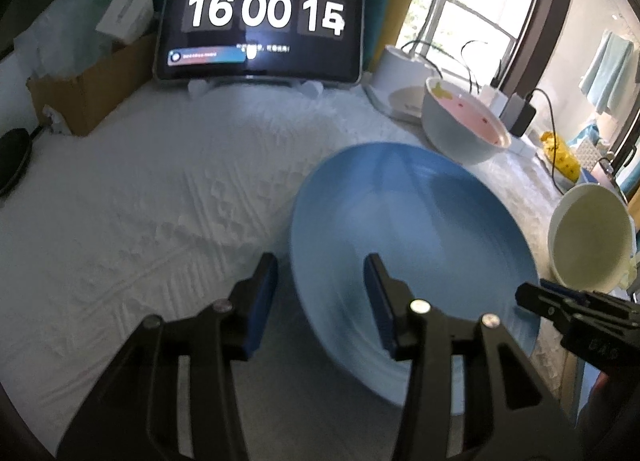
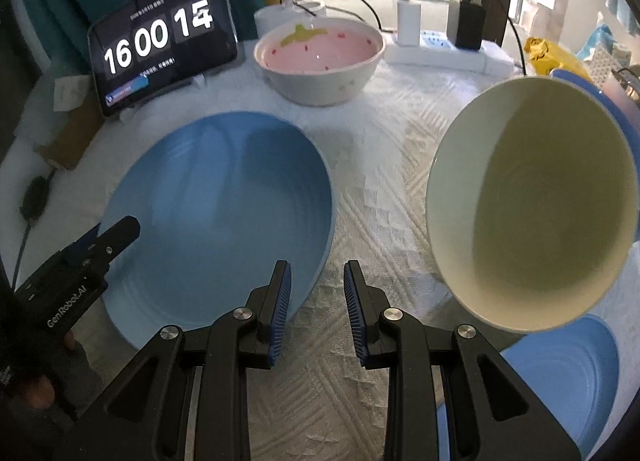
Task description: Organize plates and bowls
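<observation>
A large blue plate (image 1: 412, 245) lies on the white textured cloth; it also shows in the right wrist view (image 2: 224, 213). My left gripper (image 1: 320, 301) is open, its fingers either side of the plate's left rim. My right gripper (image 2: 316, 309) is open and empty above the cloth, between the blue plate and a cream bowl (image 2: 532, 205). The cream bowl is tilted on its side, leaning on another blue plate (image 2: 560, 377); it also shows in the left wrist view (image 1: 592, 237). A pink strawberry-pattern bowl (image 2: 320, 57) stands upright at the back, and shows in the left wrist view (image 1: 464, 125).
A tablet clock (image 1: 260, 17) stands at the back. A cardboard box (image 1: 88, 89) sits at the back left, a black object (image 1: 12, 161) at the left edge. A power strip with chargers (image 2: 440, 45) and cables lies behind the pink bowl. A white container (image 1: 400, 73) stands at the back.
</observation>
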A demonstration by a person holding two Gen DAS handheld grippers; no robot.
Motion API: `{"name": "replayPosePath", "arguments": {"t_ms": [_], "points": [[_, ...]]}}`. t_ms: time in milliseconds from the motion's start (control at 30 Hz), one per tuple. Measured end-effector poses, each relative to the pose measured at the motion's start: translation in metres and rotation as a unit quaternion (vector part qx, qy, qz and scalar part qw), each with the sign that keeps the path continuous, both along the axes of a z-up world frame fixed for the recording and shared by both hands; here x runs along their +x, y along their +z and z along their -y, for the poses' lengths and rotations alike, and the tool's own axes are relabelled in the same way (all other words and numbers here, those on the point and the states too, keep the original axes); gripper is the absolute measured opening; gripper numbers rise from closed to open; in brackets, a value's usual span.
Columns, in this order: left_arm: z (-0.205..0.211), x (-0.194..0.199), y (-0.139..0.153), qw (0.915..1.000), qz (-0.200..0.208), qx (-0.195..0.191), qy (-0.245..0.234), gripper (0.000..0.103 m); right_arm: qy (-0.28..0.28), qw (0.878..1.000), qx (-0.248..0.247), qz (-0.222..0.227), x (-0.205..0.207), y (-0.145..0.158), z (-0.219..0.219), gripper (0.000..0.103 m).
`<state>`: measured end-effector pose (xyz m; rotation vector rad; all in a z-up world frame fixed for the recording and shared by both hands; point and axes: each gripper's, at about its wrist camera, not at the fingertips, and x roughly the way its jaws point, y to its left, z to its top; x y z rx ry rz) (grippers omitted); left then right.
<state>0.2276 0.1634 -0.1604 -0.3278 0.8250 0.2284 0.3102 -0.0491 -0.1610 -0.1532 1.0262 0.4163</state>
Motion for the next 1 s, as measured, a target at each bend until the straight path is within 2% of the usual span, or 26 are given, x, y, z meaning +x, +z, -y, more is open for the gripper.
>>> {"name": "replayPosePath", "arguments": {"t_ms": [233, 333, 600, 1000], "points": [[0.003, 0.002, -0.001, 1.0000, 0.000, 0.000, -0.010, 0.045, 0.009, 1.000, -0.003, -0.009, 0.005, -0.004, -0.007, 0.029], [0.003, 0.002, -0.001, 0.9998, 0.004, -0.006, -0.018, 0.040, 0.020, 1.000, -0.004, -0.010, 0.003, -0.004, -0.011, 0.023], [0.003, -0.004, 0.003, 0.9997, 0.016, -0.003, -0.018, 0.032, 0.020, 1.000, -0.002, -0.001, -0.003, 0.004, -0.009, 0.023], [0.016, -0.024, 0.019, 0.9987, 0.042, 0.008, -0.030, 0.031, 0.012, 1.000, 0.005, 0.028, -0.024, 0.020, 0.004, 0.023]]}}
